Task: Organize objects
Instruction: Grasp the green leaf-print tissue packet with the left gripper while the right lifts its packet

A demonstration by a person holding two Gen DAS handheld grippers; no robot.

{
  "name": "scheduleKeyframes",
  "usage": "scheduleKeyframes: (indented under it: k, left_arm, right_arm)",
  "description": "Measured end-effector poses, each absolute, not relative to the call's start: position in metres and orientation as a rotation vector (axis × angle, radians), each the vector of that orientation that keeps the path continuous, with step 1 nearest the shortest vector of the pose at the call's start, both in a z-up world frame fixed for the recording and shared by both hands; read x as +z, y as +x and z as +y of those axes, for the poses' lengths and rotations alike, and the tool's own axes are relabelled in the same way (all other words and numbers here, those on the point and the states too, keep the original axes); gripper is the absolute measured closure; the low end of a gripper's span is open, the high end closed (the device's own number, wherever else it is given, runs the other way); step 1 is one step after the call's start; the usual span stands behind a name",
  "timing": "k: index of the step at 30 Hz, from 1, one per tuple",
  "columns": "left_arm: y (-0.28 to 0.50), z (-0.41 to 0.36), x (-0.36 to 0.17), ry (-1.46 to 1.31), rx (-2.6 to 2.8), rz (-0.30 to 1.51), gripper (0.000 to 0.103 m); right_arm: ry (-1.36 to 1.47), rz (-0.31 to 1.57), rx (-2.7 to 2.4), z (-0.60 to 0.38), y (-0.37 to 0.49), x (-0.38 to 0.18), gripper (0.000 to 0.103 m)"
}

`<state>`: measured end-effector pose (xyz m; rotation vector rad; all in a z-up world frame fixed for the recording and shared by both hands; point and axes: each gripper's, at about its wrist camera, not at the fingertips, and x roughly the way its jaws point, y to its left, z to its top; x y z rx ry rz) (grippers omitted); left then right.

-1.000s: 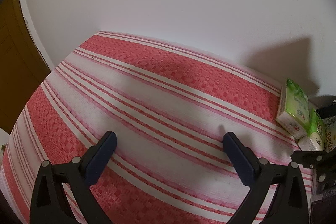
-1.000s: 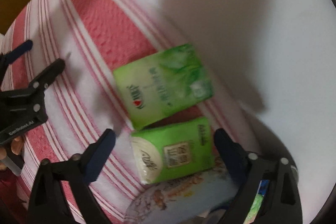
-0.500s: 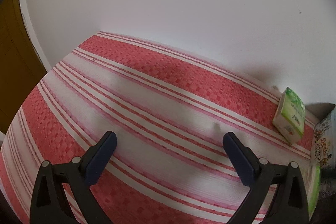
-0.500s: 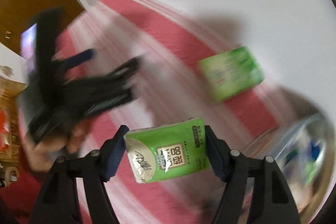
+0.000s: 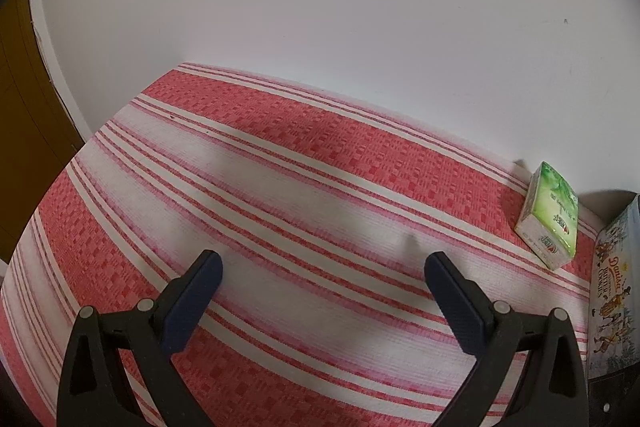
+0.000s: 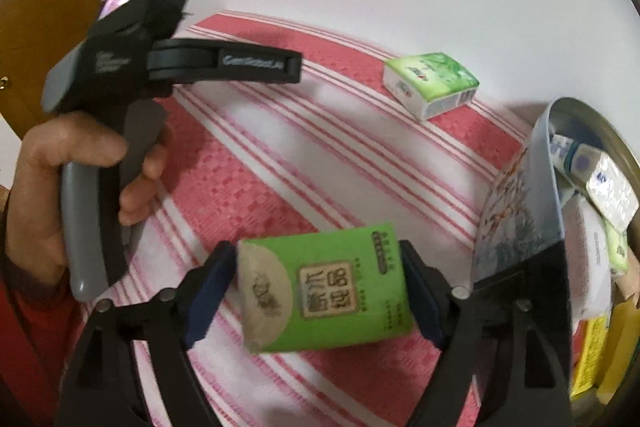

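Observation:
A green tissue pack (image 6: 324,291) lies tilted between the pads of my right gripper (image 6: 316,251), low over the red-and-white striped cloth (image 6: 280,167). The jaws are opening, and a thin gap shows at the left pad. A second green tissue pack (image 6: 432,83) rests on the cloth by the wall; in the left wrist view this second pack (image 5: 548,219) stands at the far right. My left gripper (image 5: 323,263) is open and empty above the cloth (image 5: 280,187). The right wrist view shows the left gripper (image 6: 296,67) from the side, held by a hand (image 6: 60,167).
A round cookie tin (image 6: 516,219) stands at the right with several small packets inside, and its wall (image 5: 612,291) shows at the left view's right edge. Yellow boxes (image 6: 592,359) sit below it. A white wall bounds the cloth at the back.
My right gripper closed on the nearer tissue pack beside the tin, lifted it and carried it left toward the middle of the cloth; its jaws have since widened. The left gripper barely moved.

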<state>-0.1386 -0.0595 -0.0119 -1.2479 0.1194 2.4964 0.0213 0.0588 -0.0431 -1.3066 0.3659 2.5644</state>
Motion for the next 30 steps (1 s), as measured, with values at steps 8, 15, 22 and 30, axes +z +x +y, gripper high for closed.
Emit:
scheduleKeyframes:
  k: [8,15,22,30]
  left_arm:
    - [-0.134,-0.055,-0.008,-1.211,2.453,0.083,0.001]
    - [-0.092,-0.022,0.025,-0.837,2.322,0.306,0.001]
    - [-0.066,0.057,0.034,-0.635,2.160,0.643,0.001]
    - [-0.110,0.092,0.017,-0.941,2.158,0.573,0.002]
  right_arm:
    - [-1.213,0.398,2.555,0.047,0.037,-0.038,0.033]
    - [-1.111,0.530,2.575,0.049,0.067,-0.028,0.033]
    - [-1.076,0.582,2.588,0.029,0.081,-0.027,0.033]
    - [-1.069,0.638,2.601,0.042,0.067,-0.036,0.033]
